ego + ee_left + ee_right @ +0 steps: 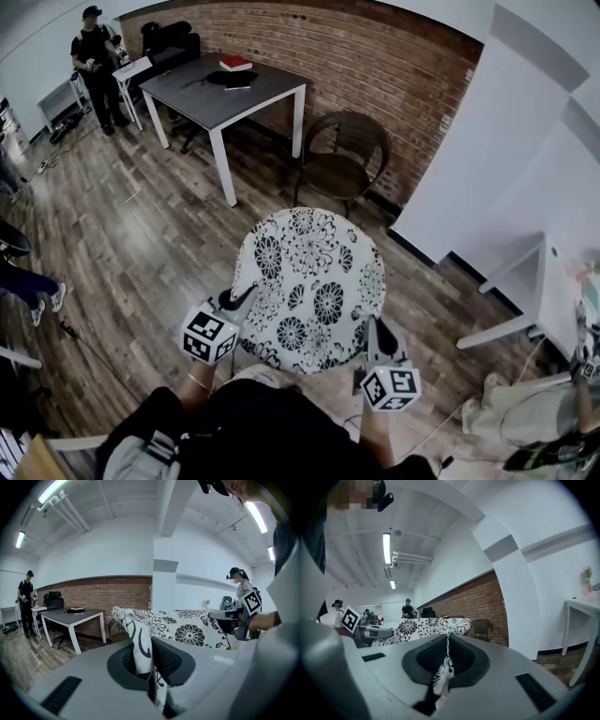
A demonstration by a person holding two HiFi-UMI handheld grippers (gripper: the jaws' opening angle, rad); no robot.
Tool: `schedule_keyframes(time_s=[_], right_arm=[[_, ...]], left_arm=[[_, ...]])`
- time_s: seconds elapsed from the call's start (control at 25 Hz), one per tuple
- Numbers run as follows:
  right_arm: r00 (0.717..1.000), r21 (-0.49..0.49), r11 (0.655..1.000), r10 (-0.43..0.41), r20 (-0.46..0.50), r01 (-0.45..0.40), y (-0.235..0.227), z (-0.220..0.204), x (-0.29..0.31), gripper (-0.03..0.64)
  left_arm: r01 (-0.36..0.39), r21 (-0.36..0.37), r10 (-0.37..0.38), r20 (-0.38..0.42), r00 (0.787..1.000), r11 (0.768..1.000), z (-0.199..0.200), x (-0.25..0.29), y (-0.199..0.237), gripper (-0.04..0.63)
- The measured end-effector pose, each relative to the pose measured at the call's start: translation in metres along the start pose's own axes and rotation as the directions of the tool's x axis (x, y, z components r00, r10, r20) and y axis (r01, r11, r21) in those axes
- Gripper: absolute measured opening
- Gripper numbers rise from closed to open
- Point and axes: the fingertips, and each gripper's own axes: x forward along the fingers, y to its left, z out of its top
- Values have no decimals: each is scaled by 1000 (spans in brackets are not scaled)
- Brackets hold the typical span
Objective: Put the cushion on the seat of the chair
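A round white cushion [309, 286] with black flower print hangs level in the air between my two grippers. My left gripper [246, 298] is shut on its left edge, and the fabric [140, 648] is pinched between the dark pads. My right gripper [373, 330] is shut on the cushion's near right edge, with the cloth [445, 665] squeezed between its pads. Beyond the cushion a brown wicker chair [345, 159] stands against the brick wall, its seat [336, 173] bare. The chair [482, 629] also shows in the right gripper view.
A grey table [225, 89] with white legs stands left of the chair, with a red book [235, 63] on it. A white pillar [487, 141] rises to the right, and a white desk [553, 291] beyond it. A person [96, 66] stands far left.
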Motion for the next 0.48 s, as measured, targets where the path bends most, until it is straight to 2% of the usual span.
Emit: schedule_keyframes(time_s=[0.48], right_arm=[[999,2,999,-37,-4,37,-31,-2,5,11]], left_arm=[[52,5,-52,11,999,999,5,43,-13,11]])
